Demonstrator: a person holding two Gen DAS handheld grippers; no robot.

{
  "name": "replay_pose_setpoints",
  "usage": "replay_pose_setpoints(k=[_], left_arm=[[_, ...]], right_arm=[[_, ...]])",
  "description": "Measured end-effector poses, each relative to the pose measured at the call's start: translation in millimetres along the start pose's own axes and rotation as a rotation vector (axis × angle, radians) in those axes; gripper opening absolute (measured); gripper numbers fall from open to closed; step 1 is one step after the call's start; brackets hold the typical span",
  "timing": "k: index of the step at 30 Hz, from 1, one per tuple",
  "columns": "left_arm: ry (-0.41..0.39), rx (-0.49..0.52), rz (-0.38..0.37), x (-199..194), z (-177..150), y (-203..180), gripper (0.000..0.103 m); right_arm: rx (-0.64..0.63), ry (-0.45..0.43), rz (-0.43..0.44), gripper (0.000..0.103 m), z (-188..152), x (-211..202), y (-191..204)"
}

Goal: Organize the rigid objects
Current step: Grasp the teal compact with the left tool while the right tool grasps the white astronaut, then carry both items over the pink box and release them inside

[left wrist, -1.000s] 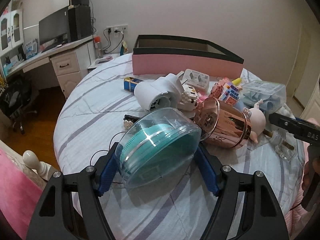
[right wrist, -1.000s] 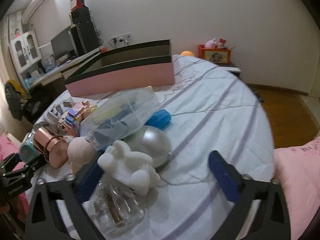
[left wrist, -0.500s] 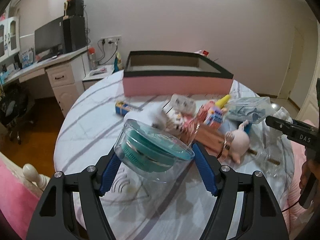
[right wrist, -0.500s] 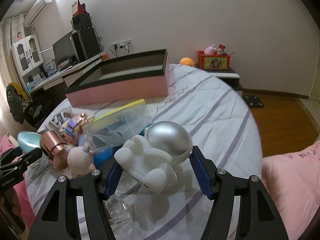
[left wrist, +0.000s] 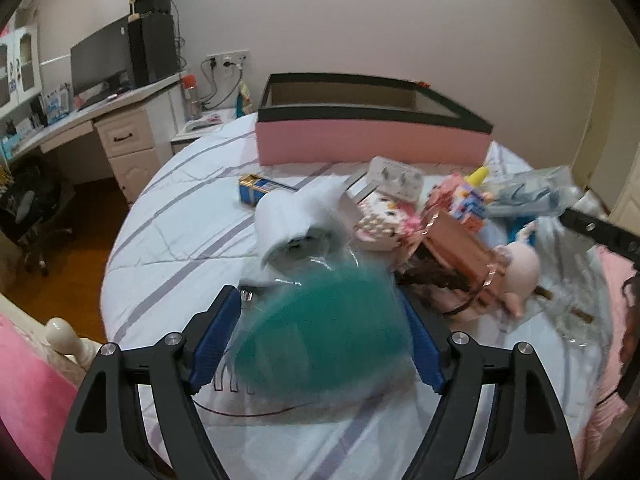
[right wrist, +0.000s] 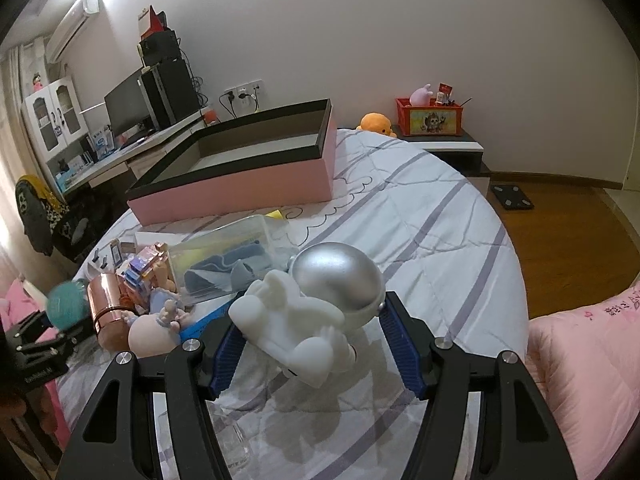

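Toys and boxes, roughly ten, crowd the near side of one round bed (right wrist: 440,216); one pink box (right wrist: 240,188) sits open-topped beyond them. One astronaut figure (right wrist: 320,312) is clamped in the right tool (right wrist: 316,348), above the sheet. One teal dish in a clear case (left wrist: 320,344), blurred, is gripped by the left tool (left wrist: 320,344), whose jaws have just been opening slightly. Bare striped sheet spreads right of the heap to the bed's edge. Both tools slant downward.
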State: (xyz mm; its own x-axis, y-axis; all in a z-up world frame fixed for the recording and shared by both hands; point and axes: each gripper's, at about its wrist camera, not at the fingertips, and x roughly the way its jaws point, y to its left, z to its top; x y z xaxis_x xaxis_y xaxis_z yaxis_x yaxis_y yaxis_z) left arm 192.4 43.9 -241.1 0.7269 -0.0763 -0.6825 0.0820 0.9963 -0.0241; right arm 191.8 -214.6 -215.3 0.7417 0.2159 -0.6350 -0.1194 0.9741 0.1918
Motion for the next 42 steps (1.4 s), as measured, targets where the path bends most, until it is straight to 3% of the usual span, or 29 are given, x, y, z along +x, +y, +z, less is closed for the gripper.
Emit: replay_pose_setpoints(k=[2,14,19,26,34,42], left_arm=[[-0.011,-0.018,-0.017,1,-2,5,0.071],[-0.071,-0.004,-0.043,-23,11,2,0.07],[-0.115,0.014,-0.092,-35,39,-4,0.07],[-0.176,0.102,-0.127,-30,109,-28,0.07],[-0.068,0.106,-0.123,52,192,-28,0.07],[0.104,0.09,-0.061,141,216,-19,0.07]], right_arm=[[0.0,-0.004,0.0,0.066,1,-1,-1],[-0.021,-0.089,-0.012,0.066,18,-31,4],[-0.057,-0.108,0.003,0.066,39,-32,14],[-0.144,-0.092,0.048,0.066,85,-3,46],[-0.18,0.023,0.086,0.066,139,76,66],[-0.161,0.171,0.062,0.066,149,145,62]])
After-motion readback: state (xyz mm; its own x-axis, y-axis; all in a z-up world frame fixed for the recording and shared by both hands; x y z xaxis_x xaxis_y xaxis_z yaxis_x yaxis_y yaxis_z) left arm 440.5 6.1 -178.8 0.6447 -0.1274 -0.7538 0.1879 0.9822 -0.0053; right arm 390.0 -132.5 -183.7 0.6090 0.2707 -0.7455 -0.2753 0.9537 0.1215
